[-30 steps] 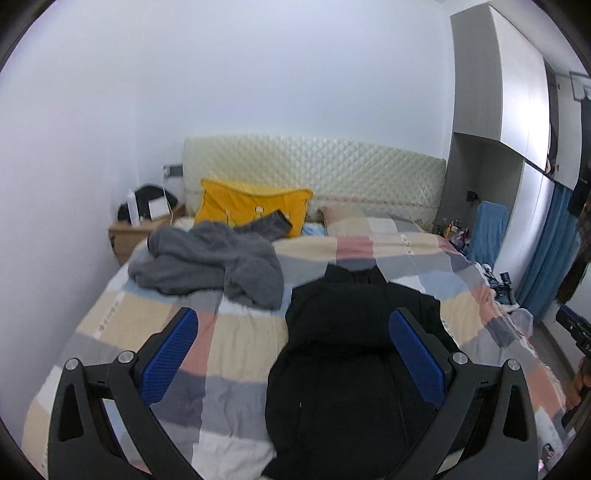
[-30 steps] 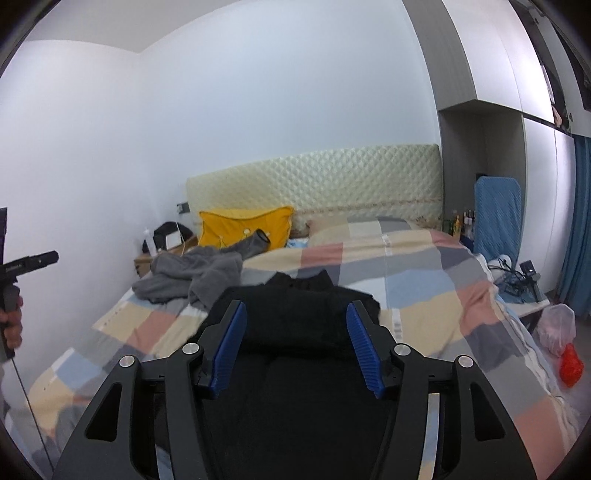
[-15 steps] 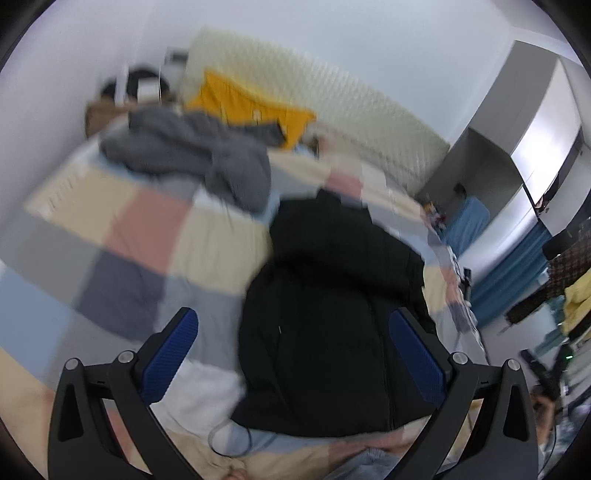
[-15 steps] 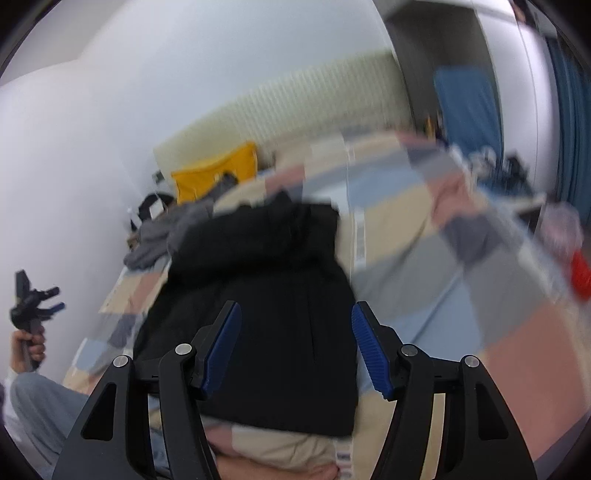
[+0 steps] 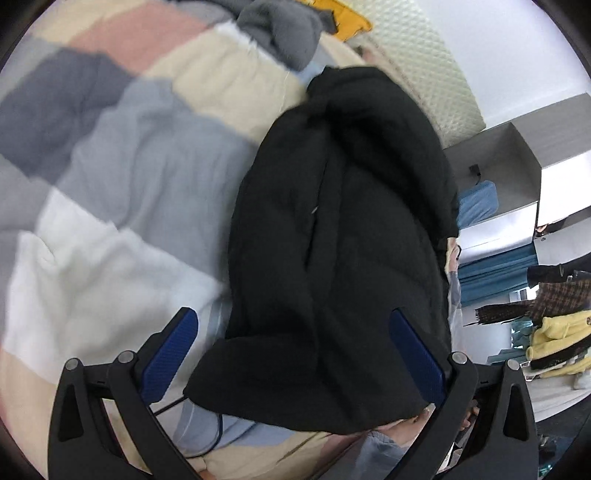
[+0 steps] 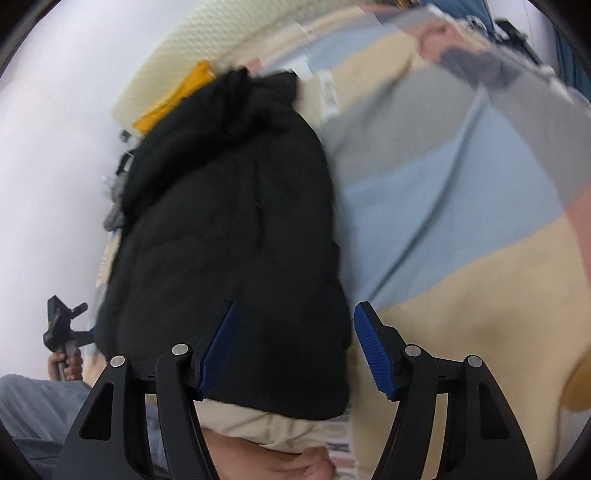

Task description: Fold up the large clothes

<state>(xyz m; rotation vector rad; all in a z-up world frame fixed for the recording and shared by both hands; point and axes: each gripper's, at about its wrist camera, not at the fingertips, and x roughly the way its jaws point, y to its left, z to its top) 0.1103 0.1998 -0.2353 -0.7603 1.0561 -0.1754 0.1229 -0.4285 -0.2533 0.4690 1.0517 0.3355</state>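
A large black padded jacket [image 5: 343, 229] lies flat on the checked bed cover, its collar toward the headboard and its hem at the near edge of the bed. My left gripper [image 5: 295, 354] is open and empty, hovering above the jacket's hem, its blue pads on either side of it. In the right wrist view the same jacket [image 6: 229, 229] fills the middle left. My right gripper [image 6: 295, 347] is open and empty above the jacket's near right corner. The left gripper [image 6: 61, 326] shows at the far left, held in a hand.
The checked bed cover [image 5: 122, 162] spreads to the left and also to the right [image 6: 461, 206]. A grey garment [image 5: 284, 29] and a yellow pillow [image 5: 347, 18] lie by the quilted headboard [image 5: 424, 62]. Wardrobes and hanging clothes [image 5: 554, 332] stand right of the bed.
Both grippers have tilted down and moved in toward the near end of the jacket, left rolled clockwise, right anticlockwise. Both stay open. The jacket has not moved.
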